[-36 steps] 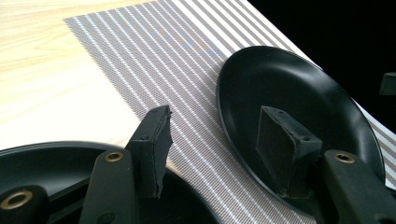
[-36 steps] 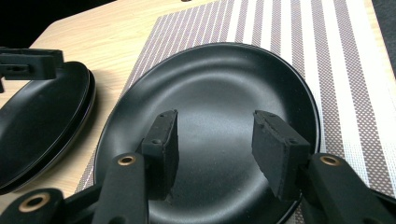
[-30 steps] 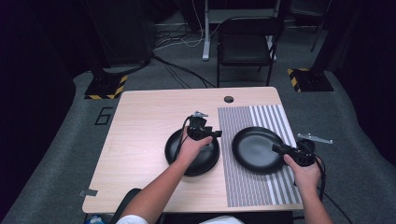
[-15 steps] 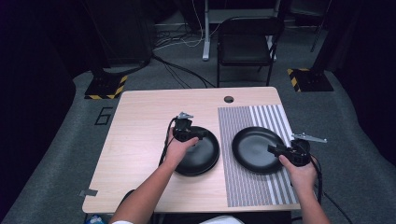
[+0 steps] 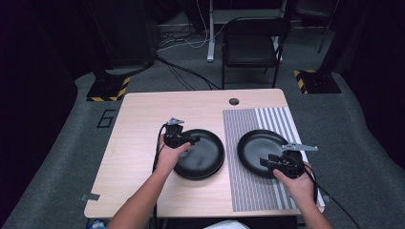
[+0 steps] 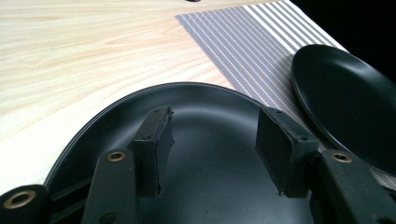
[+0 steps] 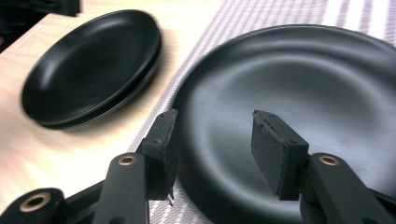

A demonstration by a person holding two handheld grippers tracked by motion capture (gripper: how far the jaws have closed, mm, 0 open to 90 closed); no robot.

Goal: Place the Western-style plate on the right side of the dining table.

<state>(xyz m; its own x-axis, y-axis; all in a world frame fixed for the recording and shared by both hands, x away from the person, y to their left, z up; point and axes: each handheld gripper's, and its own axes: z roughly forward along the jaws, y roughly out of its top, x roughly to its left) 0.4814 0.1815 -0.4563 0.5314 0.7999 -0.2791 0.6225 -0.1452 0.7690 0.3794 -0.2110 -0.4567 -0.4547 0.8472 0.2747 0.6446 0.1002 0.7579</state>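
Observation:
Two black plates (image 5: 203, 155) lie stacked on the wooden table (image 5: 138, 138), also seen as the stack (image 7: 93, 65). My left gripper (image 5: 195, 140) hovers over the stack's far left rim. Its jaws have just been closing a little; the left gripper (image 6: 212, 126) stays open with nothing between its pads, the top plate (image 6: 205, 100) below. A single black plate (image 5: 260, 143) rests on the striped mat (image 5: 243, 191). My right gripper (image 5: 263, 162) is open at its near right rim. In its own view the right gripper (image 7: 215, 128) looks across that plate (image 7: 303, 79).
A round hole (image 5: 233, 101) marks the table's far edge. A folding chair (image 5: 250, 47) stands on the floor beyond the table. The mat covers the table's right part, and the single plate (image 6: 345, 102) lies right of the stack.
My left hand has slid left from above the stack's middle to its left rim. My right hand has shifted left and nearer along the single plate's rim. Both plates stay put.

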